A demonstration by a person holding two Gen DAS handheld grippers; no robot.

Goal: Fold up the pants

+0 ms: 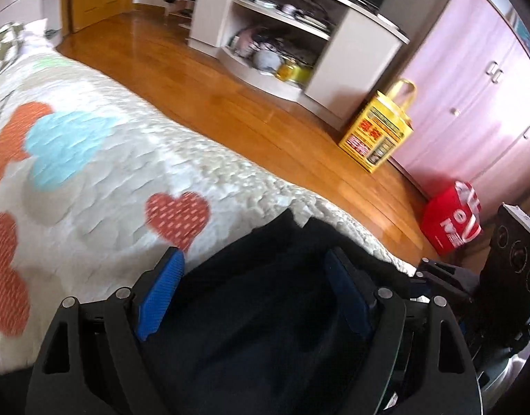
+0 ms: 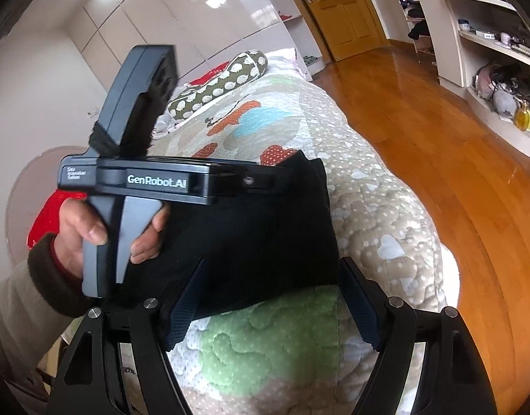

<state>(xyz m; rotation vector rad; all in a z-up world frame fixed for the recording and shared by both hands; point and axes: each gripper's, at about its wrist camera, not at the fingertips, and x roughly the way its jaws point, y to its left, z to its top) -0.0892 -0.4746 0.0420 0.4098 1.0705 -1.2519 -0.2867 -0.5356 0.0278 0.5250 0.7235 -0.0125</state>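
The black pants lie folded in a compact dark bundle on the quilted bed cover, near its right edge. My left gripper is open, its blue pads wide apart just above the black cloth. In the right wrist view the left gripper shows from the side, held in a hand over the bundle's far part. My right gripper is open and empty, its fingertips at the near edge of the bundle.
A wooden floor runs beside the bed. A yellow bag and a red bag stand by a pink wardrobe. A white shelf unit holds clutter. A patterned bolster lies at the bed's head.
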